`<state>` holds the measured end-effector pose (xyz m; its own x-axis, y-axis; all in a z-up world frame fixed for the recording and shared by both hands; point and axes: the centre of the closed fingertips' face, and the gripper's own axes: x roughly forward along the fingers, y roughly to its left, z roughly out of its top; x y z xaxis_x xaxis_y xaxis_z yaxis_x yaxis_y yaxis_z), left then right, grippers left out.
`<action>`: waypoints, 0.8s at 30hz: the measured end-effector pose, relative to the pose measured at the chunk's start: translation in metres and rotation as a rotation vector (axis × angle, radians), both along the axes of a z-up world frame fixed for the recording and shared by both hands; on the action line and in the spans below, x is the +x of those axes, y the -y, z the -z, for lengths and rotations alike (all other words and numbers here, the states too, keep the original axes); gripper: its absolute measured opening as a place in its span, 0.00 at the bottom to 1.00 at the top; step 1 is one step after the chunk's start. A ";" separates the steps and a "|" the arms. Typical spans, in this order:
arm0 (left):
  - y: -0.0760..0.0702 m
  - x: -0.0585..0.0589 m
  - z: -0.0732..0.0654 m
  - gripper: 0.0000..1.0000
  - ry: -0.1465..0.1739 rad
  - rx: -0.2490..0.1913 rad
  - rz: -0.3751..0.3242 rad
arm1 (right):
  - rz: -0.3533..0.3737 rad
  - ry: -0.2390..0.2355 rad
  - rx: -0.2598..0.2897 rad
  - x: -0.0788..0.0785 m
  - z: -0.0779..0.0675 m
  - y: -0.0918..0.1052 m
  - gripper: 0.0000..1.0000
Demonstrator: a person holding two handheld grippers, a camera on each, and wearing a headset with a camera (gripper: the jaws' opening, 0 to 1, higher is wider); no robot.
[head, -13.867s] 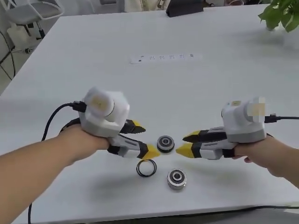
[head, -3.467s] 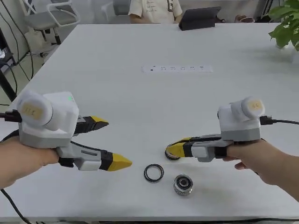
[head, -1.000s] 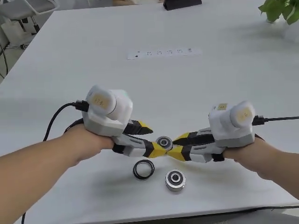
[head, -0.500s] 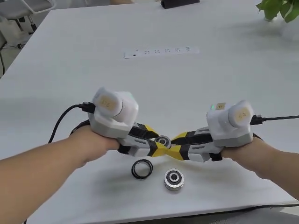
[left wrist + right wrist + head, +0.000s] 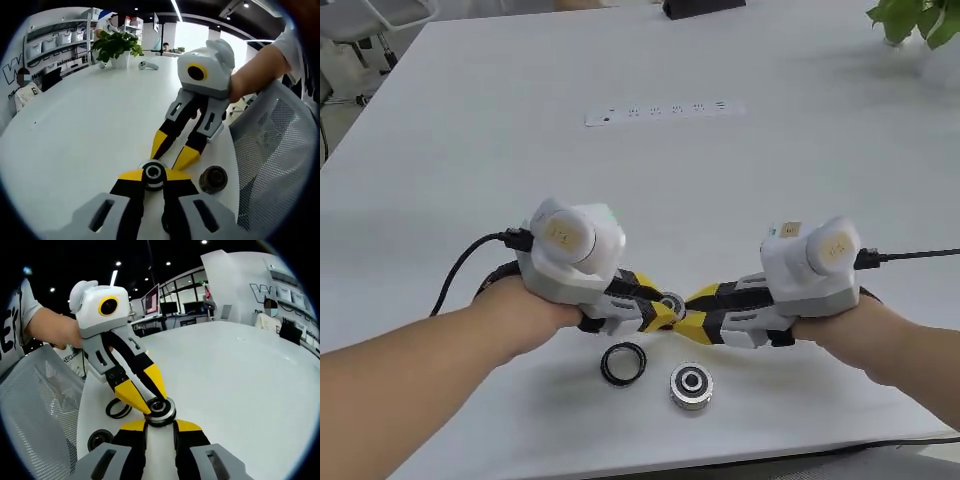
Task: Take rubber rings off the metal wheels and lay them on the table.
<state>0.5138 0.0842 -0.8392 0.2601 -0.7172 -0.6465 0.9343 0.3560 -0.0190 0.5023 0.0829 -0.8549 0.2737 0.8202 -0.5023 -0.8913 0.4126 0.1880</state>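
The left gripper (image 5: 652, 310) and the right gripper (image 5: 692, 312) meet tip to tip near the front edge of the worktop (image 5: 770, 160), each clenched on the same metal wheel (image 5: 670, 303) from opposite sides. In the left gripper view the wheel sits squarely between that gripper's own yellow tips. The right gripper's two tips come in from the far side, slightly spread, and reach the wheel's edge. In the right gripper view the wheel rests at the end of that gripper's own tips, with the left gripper's lower yellow tip touching its top. A dark band runs around the wheel's rim.

Just nearer than the tips, a loose rubber ring (image 5: 623, 362) lies flat on the worktop. To its right, close beside it but apart, a second wheel (image 5: 691, 384) lies on its face.

A hand holds each gripper: the left hand (image 5: 520, 310) and the right hand (image 5: 865, 330). A black cable (image 5: 470, 262) trails off to the left.

Farther away, a white power strip (image 5: 660, 110) lies across the middle of the worktop, and a green plant (image 5: 910, 20) stands at the far right corner.
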 end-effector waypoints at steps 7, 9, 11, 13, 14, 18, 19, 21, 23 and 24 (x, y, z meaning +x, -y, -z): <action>0.000 -0.001 0.000 0.07 0.027 0.006 -0.001 | -0.011 0.031 -0.016 0.000 0.000 0.000 0.17; 0.000 -0.001 0.000 0.07 0.029 0.002 -0.006 | -0.012 0.039 -0.022 0.000 0.000 0.000 0.17; 0.000 -0.001 0.000 0.07 0.032 -0.002 -0.012 | -0.015 0.050 -0.028 -0.001 0.000 0.000 0.16; 0.000 -0.001 0.000 0.07 0.032 -0.006 -0.017 | -0.019 0.062 -0.032 -0.001 0.000 0.000 0.16; -0.001 -0.001 0.000 0.07 0.032 -0.010 -0.021 | -0.021 0.068 -0.035 -0.001 0.000 0.000 0.16; -0.001 -0.001 0.000 0.07 0.035 -0.018 -0.028 | -0.023 0.073 -0.042 -0.001 0.000 0.002 0.13; -0.001 -0.001 0.000 0.07 0.036 -0.020 -0.029 | -0.022 0.073 -0.041 -0.001 0.000 0.002 0.12; -0.001 -0.001 0.000 0.07 0.037 -0.022 -0.030 | -0.019 0.070 -0.042 -0.002 0.000 0.003 0.08; -0.001 -0.001 0.001 0.07 0.038 -0.024 -0.032 | -0.011 0.065 -0.048 -0.001 0.001 0.005 0.02; -0.002 -0.002 0.001 0.07 0.039 -0.025 -0.035 | 0.003 0.056 -0.042 -0.001 0.001 0.006 0.02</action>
<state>0.5122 0.0857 -0.8398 0.3096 -0.7234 -0.6171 0.9216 0.3880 0.0075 0.5017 0.0768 -0.8563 0.3045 0.7981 -0.5198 -0.8988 0.4214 0.1205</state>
